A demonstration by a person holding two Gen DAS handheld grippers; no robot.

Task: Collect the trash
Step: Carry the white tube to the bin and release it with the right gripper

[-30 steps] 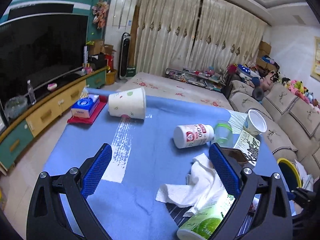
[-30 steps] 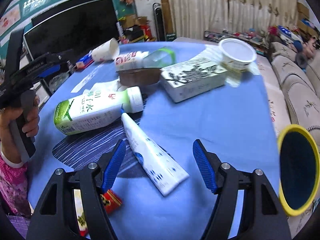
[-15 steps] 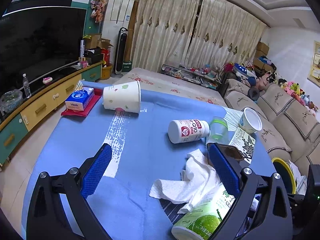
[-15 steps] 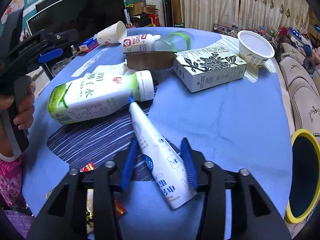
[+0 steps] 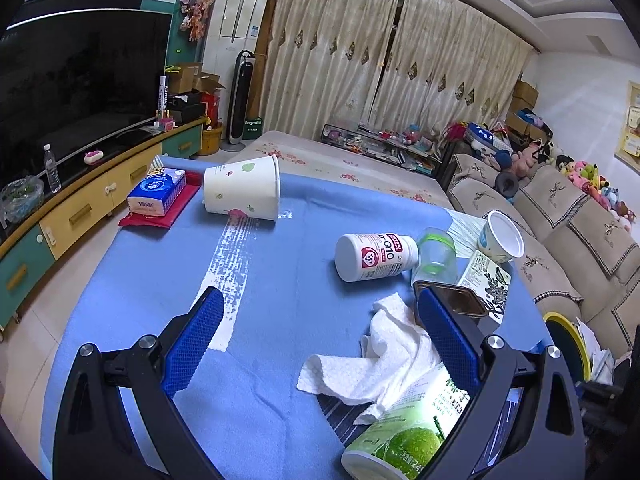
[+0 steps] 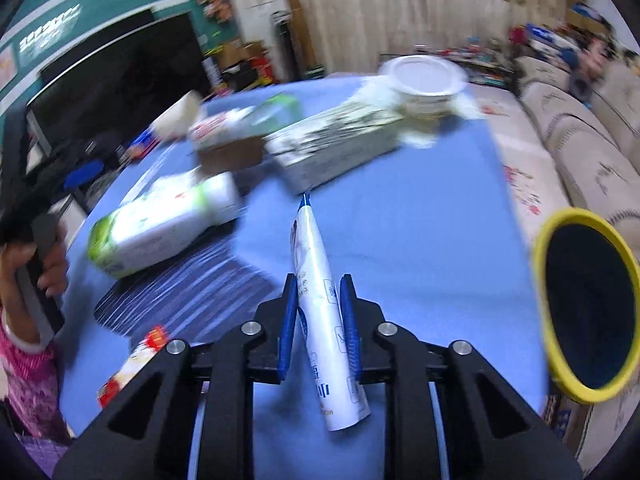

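Left hand-held gripper (image 5: 316, 344) gapes empty over blue tablecloth (image 5: 160, 280) — crumpled tissue (image 5: 384, 364) alongside.

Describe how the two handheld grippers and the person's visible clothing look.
Both the left gripper and right gripper have glossy black angular frames with silver bolt heads and two fingers faced with ribbed blue pads. No cables show. The person's sleeve is pink patterned with a pale cuff.

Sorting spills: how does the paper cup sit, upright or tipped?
Tipped: the paper cup lies on its side on the table.
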